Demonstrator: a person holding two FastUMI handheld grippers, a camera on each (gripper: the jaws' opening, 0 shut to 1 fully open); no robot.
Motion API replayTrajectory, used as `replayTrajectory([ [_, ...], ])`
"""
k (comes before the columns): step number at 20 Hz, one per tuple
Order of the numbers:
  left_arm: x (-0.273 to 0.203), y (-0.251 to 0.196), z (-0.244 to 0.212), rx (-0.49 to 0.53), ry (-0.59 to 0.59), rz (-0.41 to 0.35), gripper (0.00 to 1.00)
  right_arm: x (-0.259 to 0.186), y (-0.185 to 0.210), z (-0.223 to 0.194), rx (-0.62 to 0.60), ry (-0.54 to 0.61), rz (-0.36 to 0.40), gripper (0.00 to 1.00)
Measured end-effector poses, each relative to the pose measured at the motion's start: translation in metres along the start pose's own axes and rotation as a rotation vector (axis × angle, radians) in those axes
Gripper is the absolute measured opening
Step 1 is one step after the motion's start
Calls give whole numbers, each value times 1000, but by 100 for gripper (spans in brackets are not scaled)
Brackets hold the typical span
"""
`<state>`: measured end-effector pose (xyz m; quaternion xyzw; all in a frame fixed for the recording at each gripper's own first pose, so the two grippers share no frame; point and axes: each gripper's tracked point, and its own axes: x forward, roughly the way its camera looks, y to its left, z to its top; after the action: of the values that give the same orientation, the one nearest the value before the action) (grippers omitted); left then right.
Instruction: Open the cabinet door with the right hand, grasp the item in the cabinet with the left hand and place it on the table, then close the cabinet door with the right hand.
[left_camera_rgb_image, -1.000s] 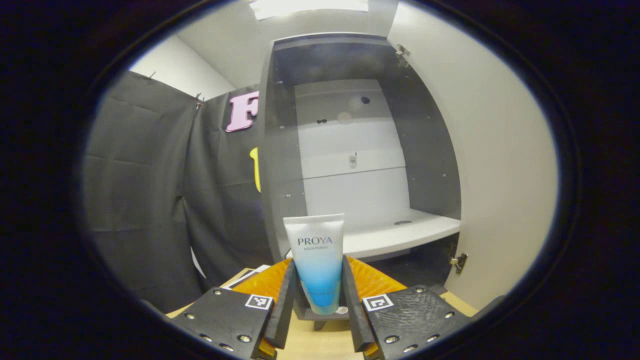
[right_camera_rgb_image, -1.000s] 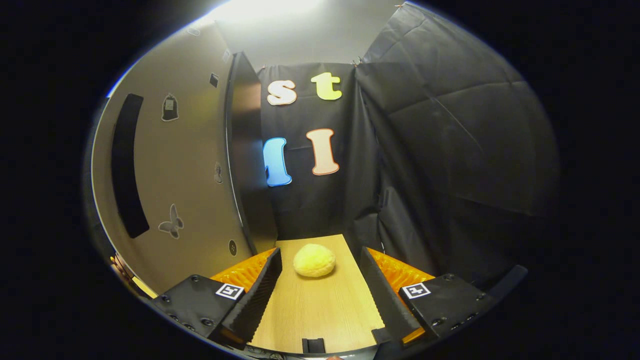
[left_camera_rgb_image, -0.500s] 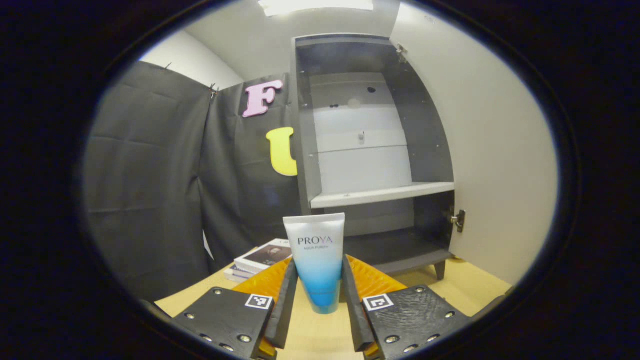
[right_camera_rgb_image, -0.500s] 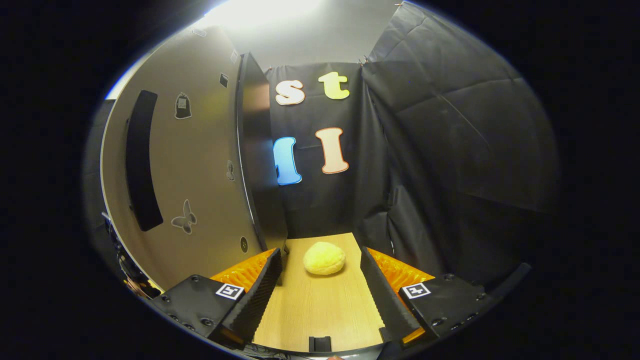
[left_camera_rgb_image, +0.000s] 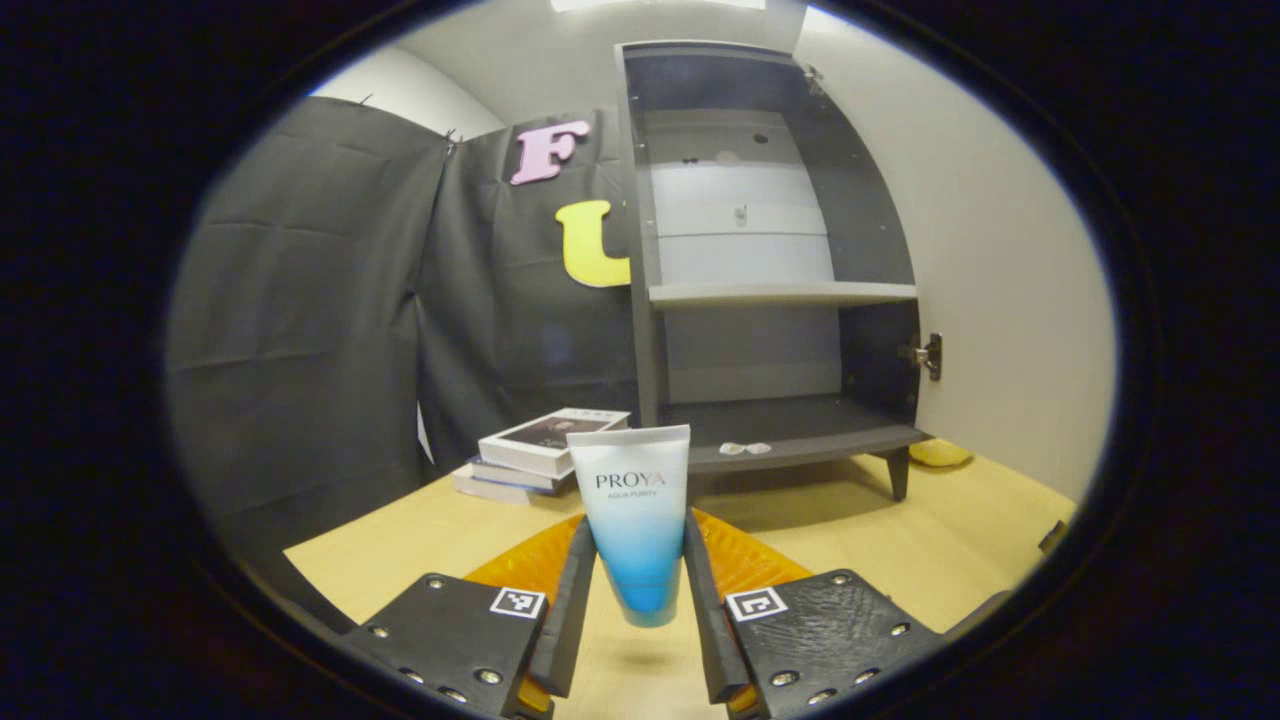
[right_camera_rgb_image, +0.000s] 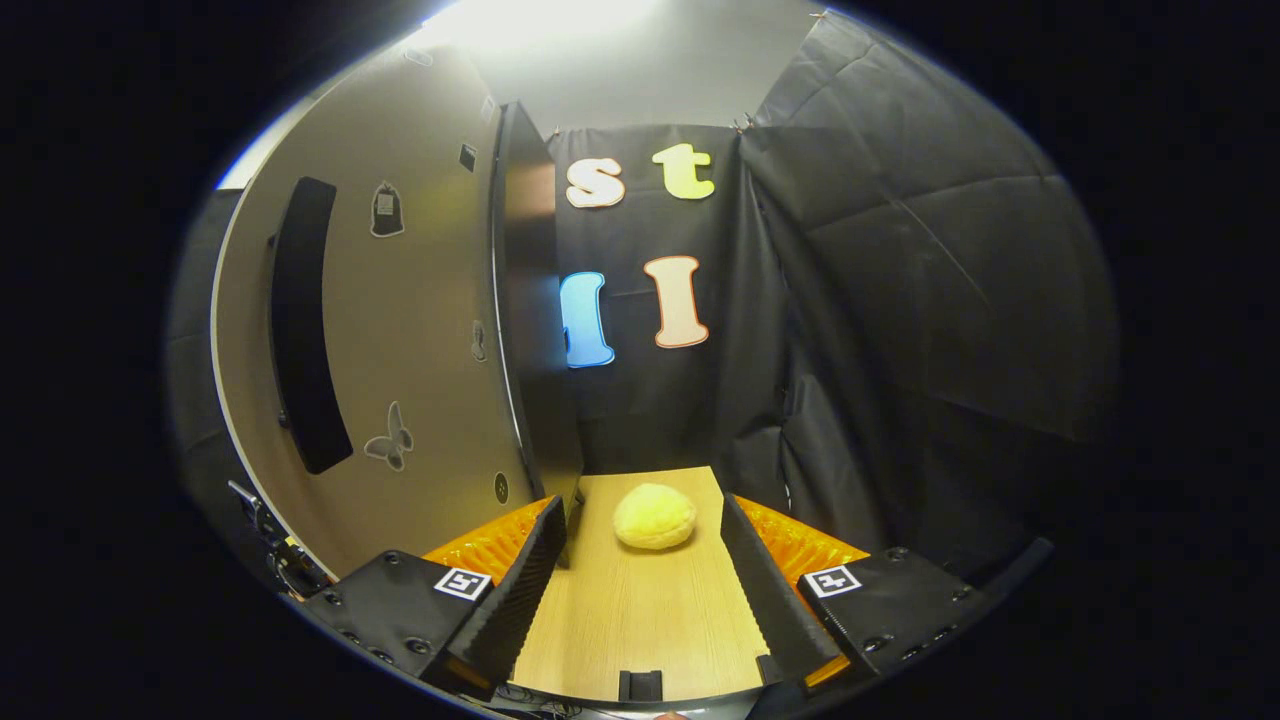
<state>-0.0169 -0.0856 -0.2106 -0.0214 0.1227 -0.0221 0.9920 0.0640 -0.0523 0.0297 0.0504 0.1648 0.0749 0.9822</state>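
My left gripper (left_camera_rgb_image: 636, 600) is shut on a white and blue tube (left_camera_rgb_image: 632, 505), held upright a little above the wooden table (left_camera_rgb_image: 420, 540). Ahead stands the grey cabinet (left_camera_rgb_image: 770, 270), its door (left_camera_rgb_image: 990, 280) swung wide open to the right and its shelves bare. In the right gripper view the open door's outer face (right_camera_rgb_image: 400, 330) with its long dark handle (right_camera_rgb_image: 305, 330) stands to the left. My right gripper (right_camera_rgb_image: 640, 580) is open beside that door, touching nothing.
A stack of books (left_camera_rgb_image: 535, 450) lies on the table left of the cabinet. A yellow round soft object (right_camera_rgb_image: 655, 515) sits on the table ahead of my right gripper, also seen past the cabinet's leg (left_camera_rgb_image: 940, 453). Black cloth walls close the booth.
My left gripper has pulled back and down from the cabinet with the tube, so the cabinet looks farther and the table shows. The right gripper has shifted slightly.
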Motion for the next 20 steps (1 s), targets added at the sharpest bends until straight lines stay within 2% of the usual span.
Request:
replayTrajectory([
  [2,-2,3,-17,-17,18,8,54,0,2,-1,-13,14,16,98],
  [4,-2,8,-34,-20,37,19,48,-1,5,-1,-16,25,36,98],
  [7,-1,15,-55,-28,68,39,48,5,10,0,-22,36,53,98],
  [8,-3,17,-60,-37,74,44,51,7,10,0,-28,39,54,98],
  [9,-4,19,-64,-38,78,55,54,8,10,1,-36,43,54,98],
  [10,-6,21,-69,-37,85,63,51,6,11,0,-43,46,53,98],
  [11,-7,20,-73,-40,90,63,54,6,12,1,-47,45,54,98],
  [16,-15,9,-86,-32,103,50,55,7,16,-1,-62,50,71,98],
  [17,-16,7,-89,-30,107,47,55,8,16,-1,-66,54,73,93],
  [18,-19,7,-89,-24,100,49,57,9,17,-3,-70,57,73,98],
  [20,-20,5,-90,-18,101,50,53,10,19,-4,-77,63,80,98],
])
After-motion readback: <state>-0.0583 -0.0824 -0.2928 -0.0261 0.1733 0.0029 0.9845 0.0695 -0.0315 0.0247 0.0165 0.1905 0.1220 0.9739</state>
